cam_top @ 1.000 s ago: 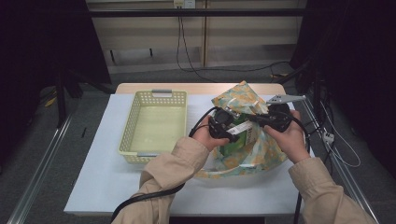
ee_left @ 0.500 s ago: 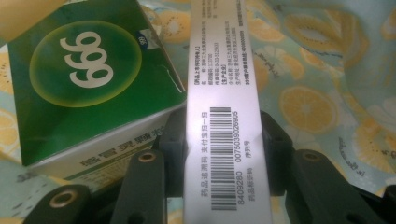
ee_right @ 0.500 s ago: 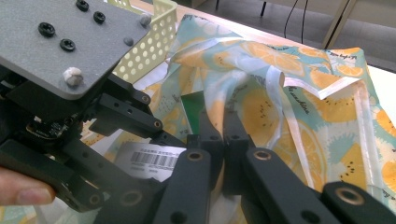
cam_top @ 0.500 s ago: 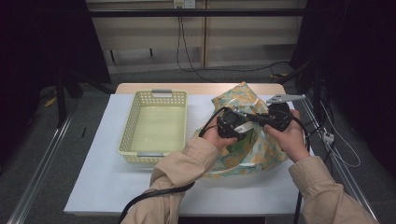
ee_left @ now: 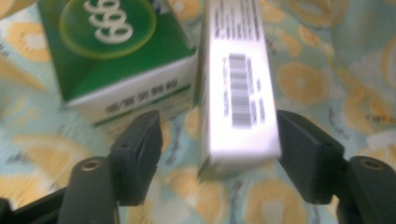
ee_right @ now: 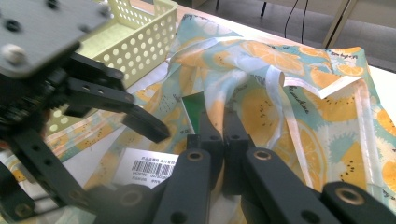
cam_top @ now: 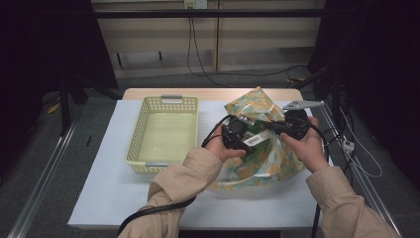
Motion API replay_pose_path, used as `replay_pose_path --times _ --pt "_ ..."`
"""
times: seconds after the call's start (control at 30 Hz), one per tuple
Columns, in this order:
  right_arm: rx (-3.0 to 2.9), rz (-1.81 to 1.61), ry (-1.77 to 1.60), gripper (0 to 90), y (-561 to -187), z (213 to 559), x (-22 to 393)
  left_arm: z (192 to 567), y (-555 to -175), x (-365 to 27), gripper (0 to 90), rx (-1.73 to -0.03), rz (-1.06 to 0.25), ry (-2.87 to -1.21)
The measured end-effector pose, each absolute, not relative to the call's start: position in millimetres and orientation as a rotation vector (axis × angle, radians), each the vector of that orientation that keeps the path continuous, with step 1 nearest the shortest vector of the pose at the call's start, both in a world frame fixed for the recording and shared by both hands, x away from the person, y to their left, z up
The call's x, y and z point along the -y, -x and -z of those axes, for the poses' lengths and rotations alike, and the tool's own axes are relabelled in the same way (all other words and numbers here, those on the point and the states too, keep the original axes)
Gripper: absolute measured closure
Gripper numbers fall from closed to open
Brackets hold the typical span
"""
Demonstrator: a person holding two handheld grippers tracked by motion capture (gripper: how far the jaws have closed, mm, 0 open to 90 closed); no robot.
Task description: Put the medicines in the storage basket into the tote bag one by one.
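Two grippers at work over one fruit-print bag [cam_top: 257, 163]; step in hand, by my reading: taking boxes out of the bag for the basket.

Nearest, left gripper [ee_left: 217, 140]: jaws have just been opening and stand apart either side of a white barcoded box [ee_left: 238, 79], right pad at its edge, left pad clear of it; no firm grip yet.

Beside it, a green box [ee_left: 116, 51], lying on the bag's cloth.

Right gripper [ee_right: 223, 123]: jaws closed on a fold of the bag, holding its mouth up.

Farther left, yellow basket [cam_top: 143, 124], apart from the bag.

Next move calls for closing squarely on the white box; lifting clear of the cloth.
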State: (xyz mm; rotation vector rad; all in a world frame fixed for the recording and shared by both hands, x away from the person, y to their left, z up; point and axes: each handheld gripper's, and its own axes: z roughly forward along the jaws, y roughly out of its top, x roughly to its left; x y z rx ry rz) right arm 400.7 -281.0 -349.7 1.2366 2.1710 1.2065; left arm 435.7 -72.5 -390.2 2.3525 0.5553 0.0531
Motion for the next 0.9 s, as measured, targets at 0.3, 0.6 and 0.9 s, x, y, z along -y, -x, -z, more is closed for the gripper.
replay_pose_path --times 0.3,0.6,0.9 --pt "-2.174 -1.203 -1.232 90.0 -400.3 349.4 278.2 391.2 -431.3 68.3 62.4 -0.543 -0.023 -2.348" --pt "-2.181 -1.202 -1.233 90.0 -400.0 350.1 277.1 394.6 -435.8 82.9 39.2 -0.585 -0.022 -2.305" --pt "-2.177 -1.2 -1.233 90.0 -399.7 351.5 279.1 376.8 -431.8 42.7 22.2 -0.651 -0.163 -2.337"
